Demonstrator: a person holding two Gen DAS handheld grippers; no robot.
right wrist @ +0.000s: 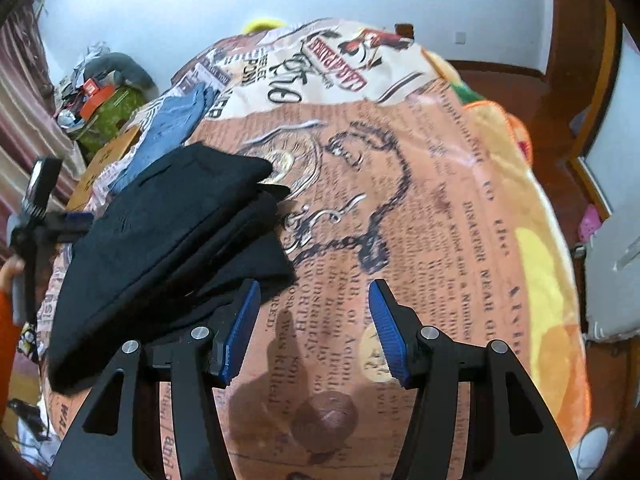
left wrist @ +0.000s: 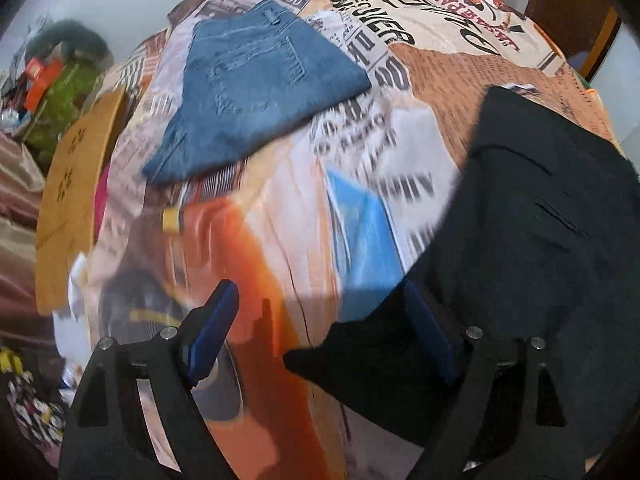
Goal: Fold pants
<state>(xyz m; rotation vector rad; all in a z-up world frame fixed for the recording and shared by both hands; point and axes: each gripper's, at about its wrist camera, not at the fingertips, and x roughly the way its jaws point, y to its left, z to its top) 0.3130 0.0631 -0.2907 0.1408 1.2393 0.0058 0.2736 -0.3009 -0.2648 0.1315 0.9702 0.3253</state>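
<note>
Your left gripper [left wrist: 320, 320] hangs over the bed [left wrist: 280, 220] w/ jaws wide apart, nothing pinched. A corner of the black pants [left wrist: 540, 220] lies between the two pads, but neither pad presses on it. The left wrist view is motion-blurred near the fingers, so I can't tell if the right-hand pad touches the cloth.

Going L to R in that view: a tan board [left wrist: 76, 184] leans at the bed's left edge, w/ clutter behind it. Next, folded jeans [left wrist: 256, 92] lie flat on the printed blanket [left wrist: 440, 64], well apart from the black pants. The black pants fill the right side, reaching down to the gripper.

Your right gripper [right wrist: 314, 328] also has its jaws apart, about half open, empty; only blanket shows between the pads. In the right wrist view, L to R: your left gripper's body at the far left edge, held by a hand [right wrist: 10, 272] w/ an orange sleeve. Then the black pants [right wrist: 160, 240], folded into a thick stack, just beside the left pad [right wrist: 240, 332] and partly behind it. Jeans [right wrist: 172, 120] sit beyond the stack. Bare blanket [right wrist: 440, 200] to the right.
</note>
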